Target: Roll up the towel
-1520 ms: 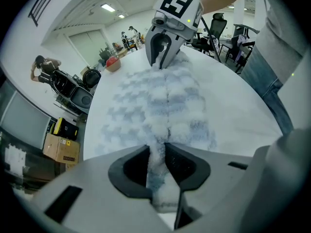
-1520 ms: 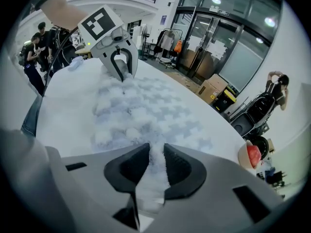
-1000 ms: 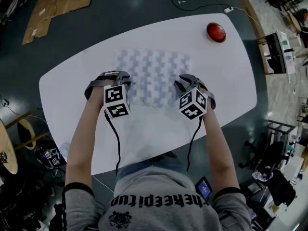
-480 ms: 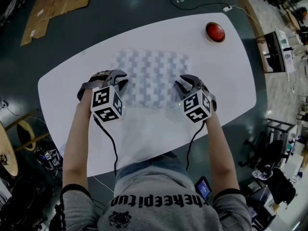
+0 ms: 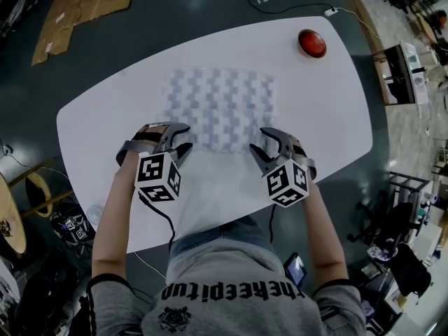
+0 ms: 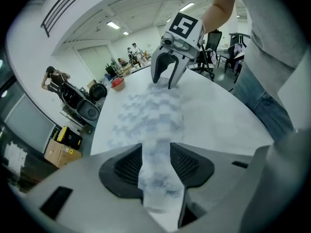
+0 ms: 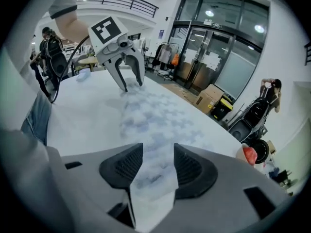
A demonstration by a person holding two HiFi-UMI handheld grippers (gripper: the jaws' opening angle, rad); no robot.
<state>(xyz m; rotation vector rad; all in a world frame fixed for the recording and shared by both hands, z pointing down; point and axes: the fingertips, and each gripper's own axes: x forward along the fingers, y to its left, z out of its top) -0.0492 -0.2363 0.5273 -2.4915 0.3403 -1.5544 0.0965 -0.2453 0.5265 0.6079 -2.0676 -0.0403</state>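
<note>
**Towel held at both near corners, still flat**

Head view: we see the towel (image 5: 220, 107) lying flat and unrolled on the white table (image 5: 329, 117), its pale check faint against the top. The left gripper (image 5: 180, 140) is at the towel's 7 o'clock corner and the right gripper (image 5: 260, 145) at its 5 o'clock corner. Their bodies cover both corners, so we cannot read the grip from up here. A red round thing (image 5: 312, 43) stands well apart, at 1 o'clock from the towel; we cannot tell what it is.

Left gripper view: the jaws are drawn in to a narrow gap. The towel's (image 6: 150, 115) edge fills it, with cloth touching both pads (image 6: 127, 165). The rest of the towel runs flat toward 12 o'clock, where the right gripper's (image 6: 163, 84) tips meet its far end.

Right gripper view: we find the same here. The gap is narrow and packed with cloth, and a pale flap hangs on the camera side. The towel (image 7: 155, 115) stretches toward 11 o'clock, up to the left gripper (image 7: 131, 86). At 4 o'clock the red round thing (image 7: 249, 155) is blurred and partly cut off by the gripper's body.
</note>
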